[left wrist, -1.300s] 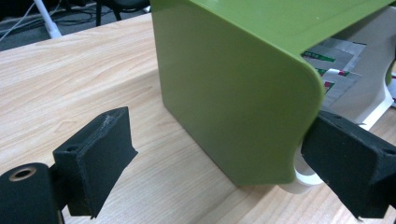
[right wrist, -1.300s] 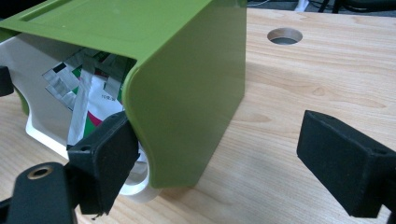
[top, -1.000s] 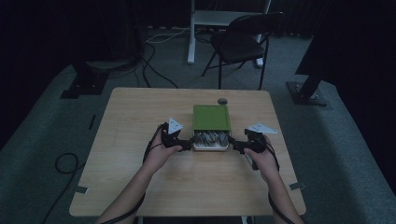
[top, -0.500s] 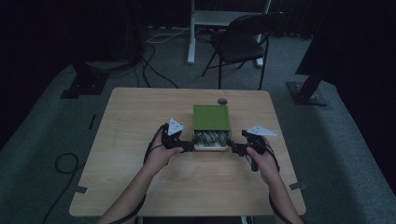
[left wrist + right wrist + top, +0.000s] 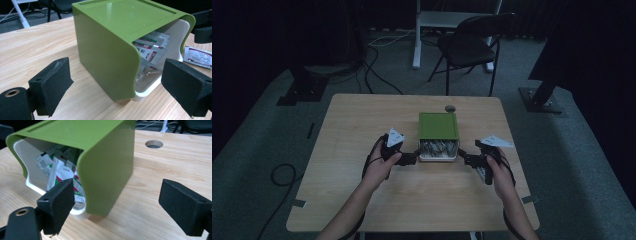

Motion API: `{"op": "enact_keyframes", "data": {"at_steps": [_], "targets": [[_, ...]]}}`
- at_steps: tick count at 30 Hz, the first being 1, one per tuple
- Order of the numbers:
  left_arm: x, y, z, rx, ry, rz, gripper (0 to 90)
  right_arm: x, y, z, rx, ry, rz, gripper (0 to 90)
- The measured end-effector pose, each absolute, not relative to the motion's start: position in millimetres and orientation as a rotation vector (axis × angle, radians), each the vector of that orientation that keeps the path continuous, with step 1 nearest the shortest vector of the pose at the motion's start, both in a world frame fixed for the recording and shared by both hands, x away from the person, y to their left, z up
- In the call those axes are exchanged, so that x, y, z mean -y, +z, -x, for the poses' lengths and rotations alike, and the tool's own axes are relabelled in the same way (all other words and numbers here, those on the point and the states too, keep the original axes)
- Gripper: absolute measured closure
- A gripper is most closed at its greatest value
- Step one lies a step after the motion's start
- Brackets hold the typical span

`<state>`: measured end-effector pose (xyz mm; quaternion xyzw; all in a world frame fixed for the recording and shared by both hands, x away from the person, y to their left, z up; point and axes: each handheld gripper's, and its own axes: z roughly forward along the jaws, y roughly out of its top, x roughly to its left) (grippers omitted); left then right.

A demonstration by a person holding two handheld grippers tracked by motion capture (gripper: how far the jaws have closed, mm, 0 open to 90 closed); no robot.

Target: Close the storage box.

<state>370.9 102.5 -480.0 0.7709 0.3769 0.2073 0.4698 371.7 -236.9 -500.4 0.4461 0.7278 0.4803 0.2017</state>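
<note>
While both tongs stay wide, the right tongs (image 5: 468,160) have drawn back slightly from the green box (image 5: 438,125) mid-counter (image 5: 362,125). The left tongs (image 5: 414,158) remain at its side, so the sachets (image 5: 438,148) inside look next.

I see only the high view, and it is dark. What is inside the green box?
Observer: Foil packets with red and green print, in a white tray under the box cover.
Operator: Are both grippers open?
Observer: Yes. The left gripper and the right gripper both stand open at the box front, holding nothing.
Operator: Is any packet outside?
Observer: One loose packet lies on the table beside the box, on the right gripper's side.
</note>
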Motion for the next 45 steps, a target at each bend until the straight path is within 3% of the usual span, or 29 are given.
{"op": "enact_keyframes", "data": {"at_steps": [45], "targets": [[-166.0,-506.2,-346.2,-1.083,0.572,-1.856,9.9,301.9,-523.7,-332.2,-1.964,1.219,-1.355,13.2]]}}
